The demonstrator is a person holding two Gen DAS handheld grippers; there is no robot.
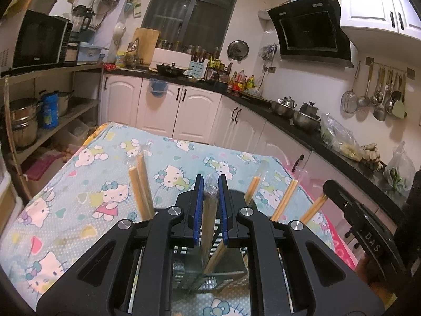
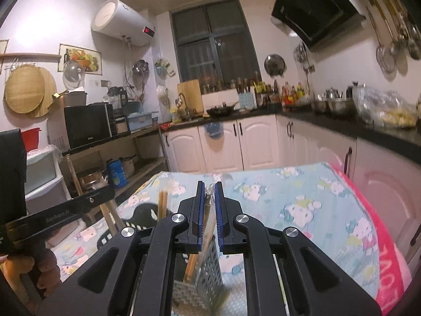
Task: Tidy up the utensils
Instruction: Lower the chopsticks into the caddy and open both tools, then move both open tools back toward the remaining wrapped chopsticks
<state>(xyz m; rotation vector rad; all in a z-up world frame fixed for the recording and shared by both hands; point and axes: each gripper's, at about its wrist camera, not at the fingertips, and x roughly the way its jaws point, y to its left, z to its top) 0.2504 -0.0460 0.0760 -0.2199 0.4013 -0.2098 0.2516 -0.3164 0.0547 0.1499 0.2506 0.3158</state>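
Left tool: its black arms fill the bottom of the left wrist view; blue pads are clamped on a plastic-wrapped pair of chopsticks that stands nearly upright between them, wrapper tip poking above the pads.
Right tool: likewise closed, gripping a second wrapped pair, seen centre frame in the right wrist view.
Utensil holder: a dark slotted rack directly below the left tool, low in the frame; the held pair's lower end appears to reach into it.
Grey holder: a perforated upright basket under the right tool; whether it is part of the same rack I cannot tell.
Stowed chopsticks: several wrapped pairs already lean out of the rack at left and right of the left tool.
Table: covered with a cartoon-cat cloth, a pink towel along its right edge.
Stage: judging by this, both pairs are at the point of being lowered into slots.
Risk, snagging: the loose plastic wrapper could catch on the slot edges, so a pair jams or tilts out.
Risk, collision: both tools work close together; the right one's body shows at lower right of the left view, so a sideways drift could knock the leaning pairs.
Risk, tipping: pressing down off-centre could topple the light holder.
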